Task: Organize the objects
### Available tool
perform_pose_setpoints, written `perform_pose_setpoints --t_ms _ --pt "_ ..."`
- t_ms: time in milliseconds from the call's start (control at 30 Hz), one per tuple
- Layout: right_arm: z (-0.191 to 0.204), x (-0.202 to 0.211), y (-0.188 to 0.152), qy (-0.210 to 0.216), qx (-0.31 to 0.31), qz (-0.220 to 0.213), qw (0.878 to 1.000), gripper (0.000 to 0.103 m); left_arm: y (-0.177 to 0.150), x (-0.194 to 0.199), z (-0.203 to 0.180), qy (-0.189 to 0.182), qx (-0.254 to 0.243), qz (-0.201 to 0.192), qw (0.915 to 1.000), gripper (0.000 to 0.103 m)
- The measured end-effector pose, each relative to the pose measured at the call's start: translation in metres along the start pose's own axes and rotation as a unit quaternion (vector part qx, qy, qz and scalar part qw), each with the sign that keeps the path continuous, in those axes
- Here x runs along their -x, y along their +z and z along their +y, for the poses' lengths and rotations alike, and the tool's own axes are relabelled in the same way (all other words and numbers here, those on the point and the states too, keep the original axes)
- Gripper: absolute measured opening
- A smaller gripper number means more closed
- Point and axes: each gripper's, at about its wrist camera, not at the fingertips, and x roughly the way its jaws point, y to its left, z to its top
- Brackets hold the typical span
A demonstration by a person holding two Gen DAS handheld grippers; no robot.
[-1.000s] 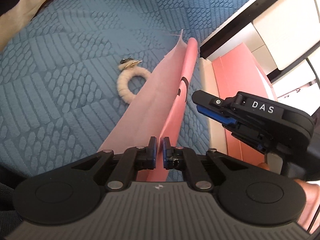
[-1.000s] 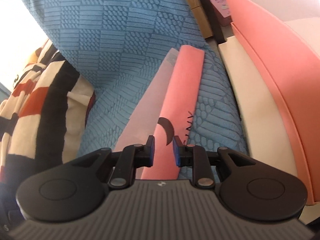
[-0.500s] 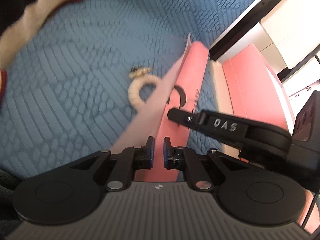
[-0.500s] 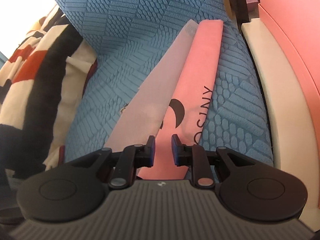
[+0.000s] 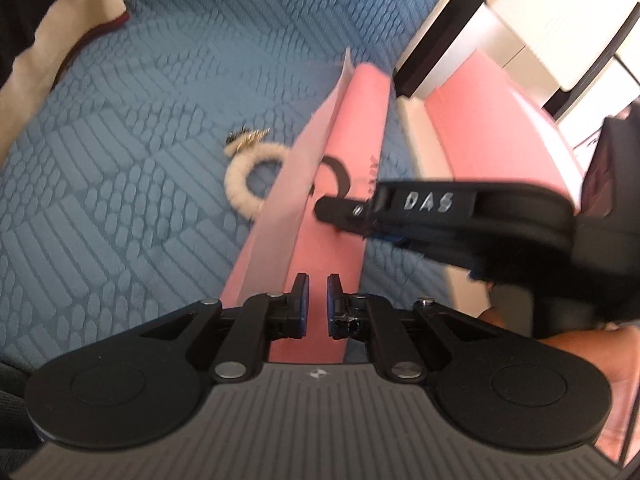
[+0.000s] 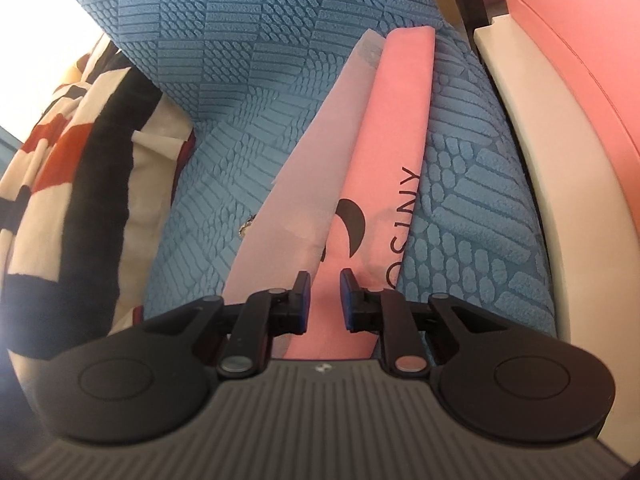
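Observation:
A flat pink pouch (image 5: 352,152) with a black crescent logo and a paler pink flap (image 5: 280,208) lies on the blue textured bedspread; it also shows in the right wrist view (image 6: 396,152). My left gripper (image 5: 317,300) sits over its near end, jaws a narrow gap apart with nothing between them. My right gripper (image 6: 325,300) is open a little over the same pouch, empty; it reaches in from the right in the left wrist view (image 5: 340,210). A cream fluffy ring with a gold charm (image 5: 244,176) lies left of the pouch, partly under the flap.
A pink box (image 6: 580,60) on a cream base (image 6: 532,184) stands right of the pouch at the bedspread's edge. A striped black, cream and red blanket (image 6: 68,184) lies to the left. White furniture (image 5: 540,20) stands beyond the bed edge.
My left gripper's jaws have parted slightly. My right gripper has moved forward along the pouch, closer to the crescent logo, and shows lower across the left wrist view.

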Motion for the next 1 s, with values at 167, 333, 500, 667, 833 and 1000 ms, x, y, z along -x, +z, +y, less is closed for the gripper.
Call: perform_pose_setpoints --t_ms 167,333,500,667,833,1000 --pt "-0.006 0.005 0.009 -0.029 -0.012 -0.032 0.999 0.022 -0.001 -0.002 0.002 0.003 0.004 0.008 1.0 0.009" --pt "-0.022 0.007 0.019 -0.045 -0.051 -0.055 0.996 0.04 -0.003 -0.002 0.004 0.002 0.013 0.009 0.9999 0.009" --pt "-0.028 0.002 0.021 -0.024 -0.064 -0.047 0.997 0.042 -0.001 -0.002 0.006 0.003 0.017 0.008 0.9998 0.009" --pt "-0.021 -0.002 0.02 -0.022 -0.052 -0.044 0.997 0.042 0.001 -0.002 0.004 0.005 0.015 0.005 0.9999 0.009" --pt "-0.029 -0.001 0.016 0.013 -0.087 -0.029 0.996 0.042 0.003 -0.004 0.006 0.008 0.02 0.001 0.9998 0.009" --pt "-0.031 -0.003 0.011 0.069 -0.114 0.003 0.991 0.042 0.003 -0.003 0.006 0.012 0.025 -0.004 0.9996 0.009"
